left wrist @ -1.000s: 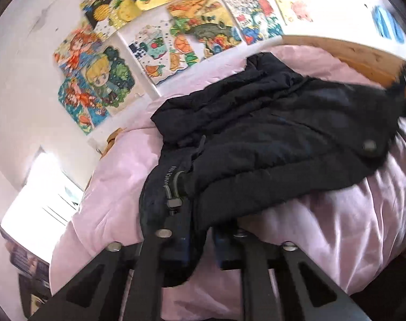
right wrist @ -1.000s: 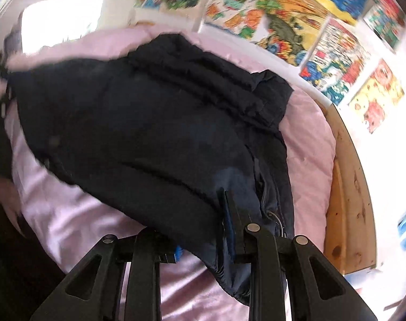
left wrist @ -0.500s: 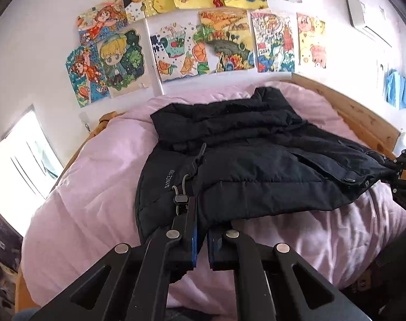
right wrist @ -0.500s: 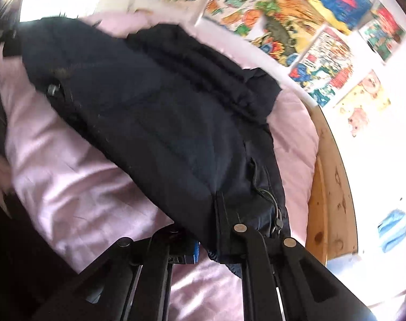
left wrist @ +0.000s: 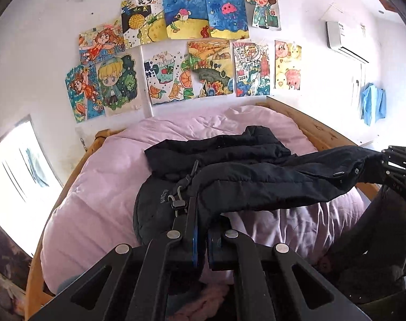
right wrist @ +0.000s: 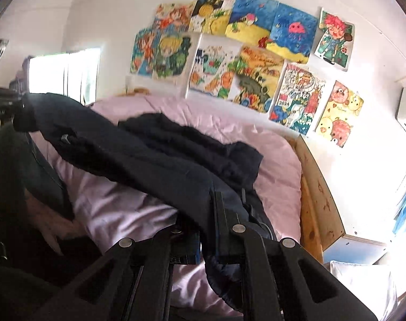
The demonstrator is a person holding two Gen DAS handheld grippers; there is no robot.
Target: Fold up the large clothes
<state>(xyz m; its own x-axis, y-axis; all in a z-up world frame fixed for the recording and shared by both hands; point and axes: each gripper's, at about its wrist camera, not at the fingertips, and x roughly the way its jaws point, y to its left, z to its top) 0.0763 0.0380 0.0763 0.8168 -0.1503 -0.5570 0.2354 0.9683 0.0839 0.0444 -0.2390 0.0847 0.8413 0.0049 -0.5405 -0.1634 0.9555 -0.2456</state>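
Black quilted puffer jacket (left wrist: 256,176), centre of both frames, lies partly on the pink duvet-covered wooden bed (left wrist: 101,187), its near hem lifted clear of the bedding. Left tool (left wrist: 200,238), lower centre of its frame, is clenched on the hem beside a drawstring toggle (left wrist: 177,203). Right tool (right wrist: 203,230), lower centre, is clenched on the opposite hem corner, though fabric probably hides one pad. Coloured drawings (left wrist: 192,53) cover the white wall, upper frame.

Pink duvet (left wrist: 101,187), wall drawings (left wrist: 208,64), wooden bedframe (right wrist: 318,195)
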